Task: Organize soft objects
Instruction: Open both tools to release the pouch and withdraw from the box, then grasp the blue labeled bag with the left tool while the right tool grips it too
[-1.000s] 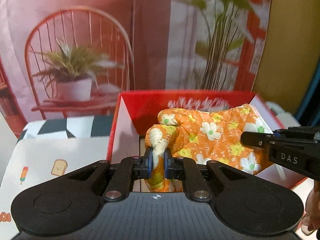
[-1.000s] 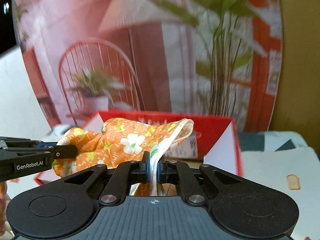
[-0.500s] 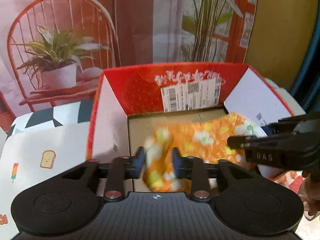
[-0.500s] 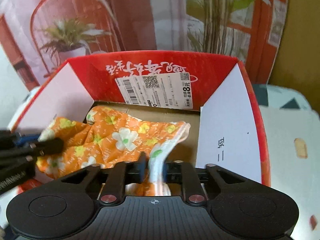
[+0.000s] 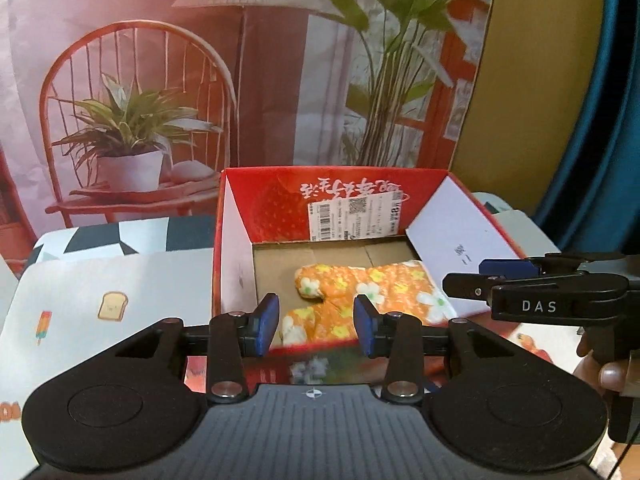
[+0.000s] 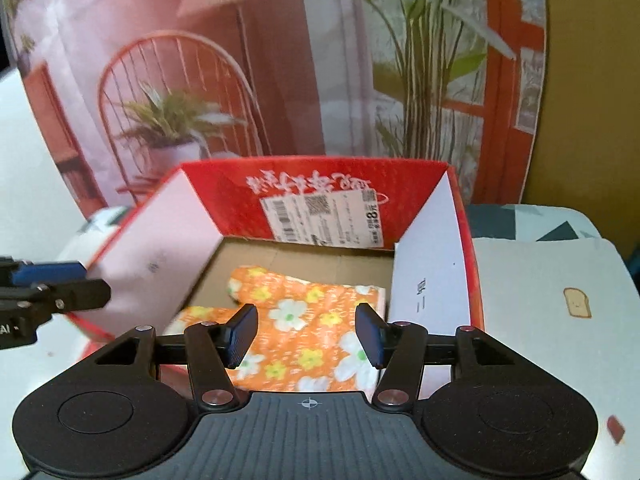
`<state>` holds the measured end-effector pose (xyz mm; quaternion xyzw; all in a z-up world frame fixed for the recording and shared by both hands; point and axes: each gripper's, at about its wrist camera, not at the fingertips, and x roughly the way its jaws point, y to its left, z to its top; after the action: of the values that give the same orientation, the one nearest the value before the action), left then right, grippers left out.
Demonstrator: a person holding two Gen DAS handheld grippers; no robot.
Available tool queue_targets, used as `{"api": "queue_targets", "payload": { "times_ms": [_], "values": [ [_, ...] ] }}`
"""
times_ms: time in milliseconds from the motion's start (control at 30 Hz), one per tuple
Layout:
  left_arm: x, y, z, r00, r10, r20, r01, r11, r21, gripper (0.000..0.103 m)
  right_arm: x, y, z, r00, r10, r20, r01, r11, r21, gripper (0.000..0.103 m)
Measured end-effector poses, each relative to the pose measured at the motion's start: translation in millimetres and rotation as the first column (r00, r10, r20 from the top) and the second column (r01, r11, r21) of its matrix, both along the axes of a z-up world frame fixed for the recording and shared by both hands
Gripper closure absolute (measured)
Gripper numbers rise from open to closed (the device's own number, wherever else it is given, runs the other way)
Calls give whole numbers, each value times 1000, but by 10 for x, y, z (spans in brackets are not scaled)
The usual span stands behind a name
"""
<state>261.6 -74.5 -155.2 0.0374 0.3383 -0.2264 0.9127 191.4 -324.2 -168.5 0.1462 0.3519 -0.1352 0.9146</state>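
A red cardboard box (image 5: 256, 200) stands open on a table covered in a cartoon-print cloth (image 5: 80, 288), before a printed backdrop of a chair and potted plants (image 5: 132, 120). Flat on the box's floor lies an orange floral oven mitt (image 6: 304, 320). Just outside the box's near edge, the left gripper (image 5: 316, 322) and right gripper (image 6: 306, 334) both hover spread wide, holding nothing.
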Motion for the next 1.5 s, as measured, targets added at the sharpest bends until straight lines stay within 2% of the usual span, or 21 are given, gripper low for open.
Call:
{"api": "queue_targets", "payload": {
  "times_ms": [300,433,800,967,1167,1367,1467,1500],
  "values": [
    [-350,176,-170,999,13,-44,-15,999,-51,60,-508,297,72,995,13,104,-15,1000,19,52],
    [-396,264,-305,997,26,-78,-31,998,-56,60,-654,418,-13,994,12,112,-17,999,47,52],
    [-467,470,-610,984,50,-172,-68,993,-99,60,-837,758,-510,998,36,47,-42,990,134,51],
    [-481,615,-729,972,84,-220,-126,975,-183,61,-918,889,-642,998,57,28,-59,992,113,51],
    [-549,677,-837,968,98,-231,-153,960,-233,62,-986,912,-791,998,59,16,-60,990,127,52],
    [-534,570,-872,977,68,-200,-103,980,-170,63,-989,900,-857,998,61,10,-62,989,135,52],
    [-512,497,-897,984,34,-175,-54,992,-112,63,-977,862,-902,999,54,1,-54,987,150,52],
    [-501,462,-904,985,20,-169,-35,996,-87,67,-974,851,-924,999,51,-5,-49,987,156,52]
  ]
}}
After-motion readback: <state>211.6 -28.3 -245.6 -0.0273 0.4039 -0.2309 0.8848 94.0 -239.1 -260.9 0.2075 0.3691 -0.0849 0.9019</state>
